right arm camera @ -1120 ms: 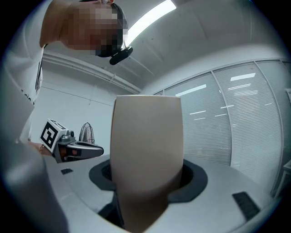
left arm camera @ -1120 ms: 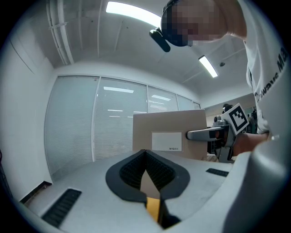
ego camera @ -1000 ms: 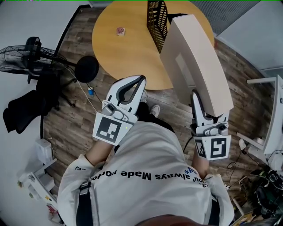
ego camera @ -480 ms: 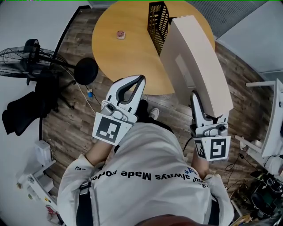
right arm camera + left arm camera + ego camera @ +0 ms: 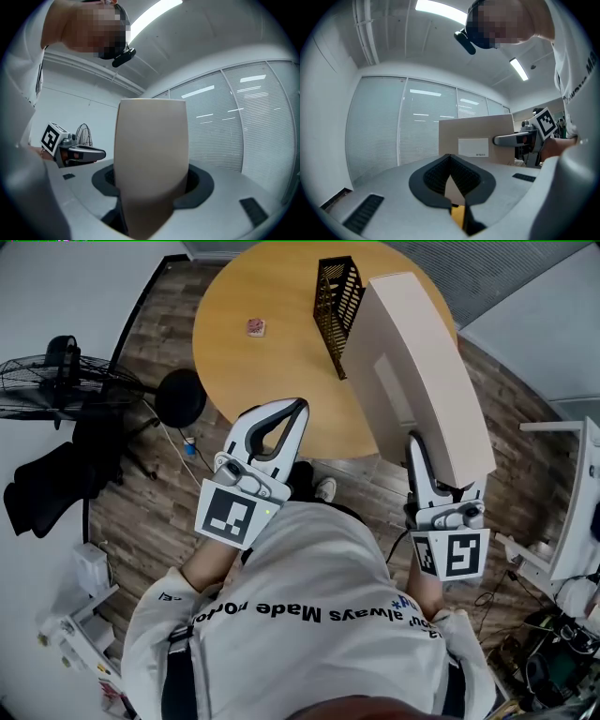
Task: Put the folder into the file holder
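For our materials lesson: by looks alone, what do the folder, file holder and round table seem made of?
Folder: probably card or matte plastic board; it is beige, dull and stiff, straight though held by one end.
File holder: likely black metal mesh, with open lattice walls you can see through.
Table: wood or wood-look laminate; even honey colour, smooth, grain unclear.

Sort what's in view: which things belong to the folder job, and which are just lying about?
Job: beige cardboard box folder, black mesh file holder, right hand-held gripper.
Lying about: small pink tabletop object, black floor fan, round black stool.
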`<action>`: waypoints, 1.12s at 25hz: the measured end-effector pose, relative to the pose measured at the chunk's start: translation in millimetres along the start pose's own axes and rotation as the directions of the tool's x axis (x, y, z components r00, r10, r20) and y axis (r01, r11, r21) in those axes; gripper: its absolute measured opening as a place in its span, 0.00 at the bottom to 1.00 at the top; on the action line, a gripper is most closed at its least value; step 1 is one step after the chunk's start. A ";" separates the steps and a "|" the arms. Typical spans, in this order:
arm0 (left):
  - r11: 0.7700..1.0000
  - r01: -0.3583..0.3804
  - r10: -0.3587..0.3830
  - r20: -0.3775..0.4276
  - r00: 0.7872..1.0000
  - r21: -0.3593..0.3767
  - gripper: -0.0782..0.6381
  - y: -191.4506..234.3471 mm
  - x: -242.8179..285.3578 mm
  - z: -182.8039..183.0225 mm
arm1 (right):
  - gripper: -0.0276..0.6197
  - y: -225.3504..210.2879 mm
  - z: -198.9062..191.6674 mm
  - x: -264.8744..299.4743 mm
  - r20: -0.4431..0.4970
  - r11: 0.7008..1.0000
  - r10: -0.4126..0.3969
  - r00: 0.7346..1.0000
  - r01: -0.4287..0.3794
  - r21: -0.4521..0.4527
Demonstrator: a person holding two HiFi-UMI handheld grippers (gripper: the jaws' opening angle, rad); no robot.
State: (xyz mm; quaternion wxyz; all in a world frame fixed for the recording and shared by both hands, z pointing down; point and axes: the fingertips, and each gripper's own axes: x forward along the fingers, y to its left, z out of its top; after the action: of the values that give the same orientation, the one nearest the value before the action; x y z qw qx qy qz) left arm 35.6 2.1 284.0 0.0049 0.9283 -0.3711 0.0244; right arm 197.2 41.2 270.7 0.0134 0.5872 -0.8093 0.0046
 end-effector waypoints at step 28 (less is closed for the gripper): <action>0.999 0.027 -0.026 0.015 1.000 -0.019 0.14 111.4 65.8 2.4 | 0.48 -18.5 2.7 121.6 -0.025 0.997 -0.068 0.997 0.067 -0.037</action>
State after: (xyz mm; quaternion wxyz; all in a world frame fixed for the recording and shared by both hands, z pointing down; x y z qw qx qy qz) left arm 6.5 -124.0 283.9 0.0116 0.9332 -0.3589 0.0138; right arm 177.0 -80.2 271.1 0.0351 0.6138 -0.7887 -0.0029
